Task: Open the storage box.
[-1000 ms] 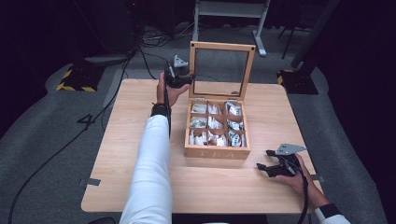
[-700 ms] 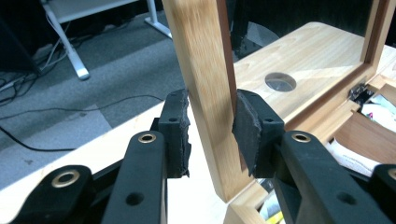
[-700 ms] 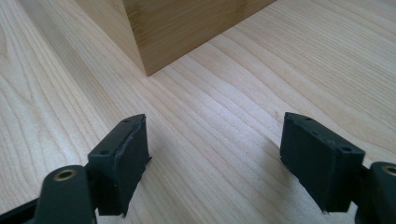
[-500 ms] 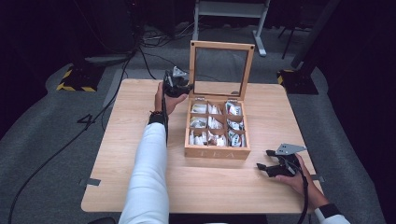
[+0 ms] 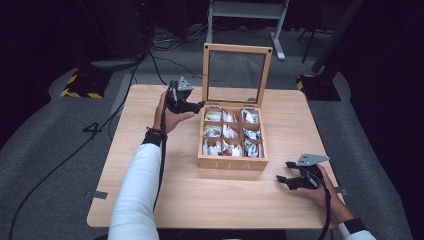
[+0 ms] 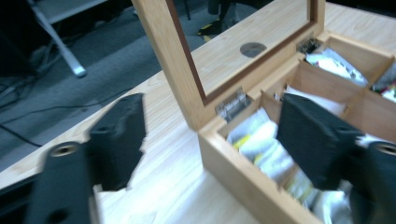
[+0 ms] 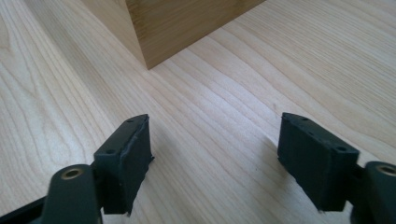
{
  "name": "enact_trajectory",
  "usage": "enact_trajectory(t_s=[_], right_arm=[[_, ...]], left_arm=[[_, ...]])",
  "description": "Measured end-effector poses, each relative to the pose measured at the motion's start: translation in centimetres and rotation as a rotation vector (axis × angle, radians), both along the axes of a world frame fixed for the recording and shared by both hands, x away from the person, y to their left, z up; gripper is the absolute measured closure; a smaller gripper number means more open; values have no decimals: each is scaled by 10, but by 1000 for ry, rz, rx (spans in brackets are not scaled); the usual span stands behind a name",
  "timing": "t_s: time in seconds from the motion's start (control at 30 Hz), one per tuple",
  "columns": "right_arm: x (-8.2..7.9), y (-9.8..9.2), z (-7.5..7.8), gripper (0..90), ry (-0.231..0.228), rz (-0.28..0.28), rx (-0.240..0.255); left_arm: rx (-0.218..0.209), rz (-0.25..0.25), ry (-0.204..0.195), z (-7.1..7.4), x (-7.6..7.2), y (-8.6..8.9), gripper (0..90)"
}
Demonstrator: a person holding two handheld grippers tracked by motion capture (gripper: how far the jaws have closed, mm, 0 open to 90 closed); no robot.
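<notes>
High view, nearest first: right tool (image 5: 286, 181) low over the front right of the counter (image 5: 210, 200), jaws spread wide, nothing between them, held just off the front right corner of the tea box (image 5: 231, 163). Right gripper view: same two black pads (image 7: 126, 158) well apart above bare wood grain, a corner of the box ahead. Further in, mid-counter: wooden box with nine compartments, packets (image 5: 223, 131) lying in them, "TEA" on the front wall. Behind that, hinged lid (image 5: 236, 74) standing upright, a wooden frame around a clear pane. Beside the box's far left corner: left tool (image 5: 197, 106) in a raised hand (image 5: 170, 117), white sleeve (image 5: 136, 195) running back to the near edge, jaws just been opening, now apart with nothing gripped. Left gripper view: one pad out over the counter, the other over the back-row compartment, box wall and lid hinge (image 6: 232, 103) in the gap, no contact visible. Farthest off: grey floor (image 5: 50, 145), cables, a metal stand.
</notes>
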State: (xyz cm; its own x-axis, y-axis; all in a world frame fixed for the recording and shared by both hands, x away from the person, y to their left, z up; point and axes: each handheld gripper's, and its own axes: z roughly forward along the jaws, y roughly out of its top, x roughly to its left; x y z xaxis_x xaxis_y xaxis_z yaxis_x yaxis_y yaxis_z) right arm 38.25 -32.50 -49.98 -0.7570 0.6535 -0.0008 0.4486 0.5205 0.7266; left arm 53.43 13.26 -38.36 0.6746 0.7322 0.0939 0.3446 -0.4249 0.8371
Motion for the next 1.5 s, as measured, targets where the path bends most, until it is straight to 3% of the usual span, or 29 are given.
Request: enact_trajectory(t_s=[0.2, 0.3, 0.4, 0.7, 0.87, 1.07, 1.13, 1.17, 1.23, 1.3, 1.5], right_arm=[[0, 0, 17, 274, -23, 7, 27], [-1, 2, 33, 274, -51, 12, 57], [-3, 4, 48, 296, -83, 22, 72], [4, 20, 89, 352, -126, 67, 122], [16, 47, 100, 353, -125, 119, 112], [30, 90, 108, 412, -107, 187, 111], [33, 103, 108, 425, -111, 207, 97], [36, 112, 108, 439, -101, 226, 97], [38, 125, 108, 444, -105, 249, 84], [42, 137, 107, 450, -89, 267, 76], [56, 167, 94, 497, -50, 302, 25]], left_arm=[[36, -22, 11, 2, -34, 15, 172], [97, -19, -5, -1, -53, 21, 168], [130, -50, -11, -7, -72, 29, 167], [166, -45, 22, -33, -121, 52, 172], [145, -55, 40, -46, -144, 59, 173], [177, -70, 68, -68, -166, 63, 174], [168, -79, 108, -75, -170, 67, 171], [173, -69, 91, -77, -173, 67, 174], [184, -86, 118, -81, -175, 69, 173], [194, -74, 114, -85, -179, 70, 174], [200, -95, 153, -100, -189, 75, 174]])
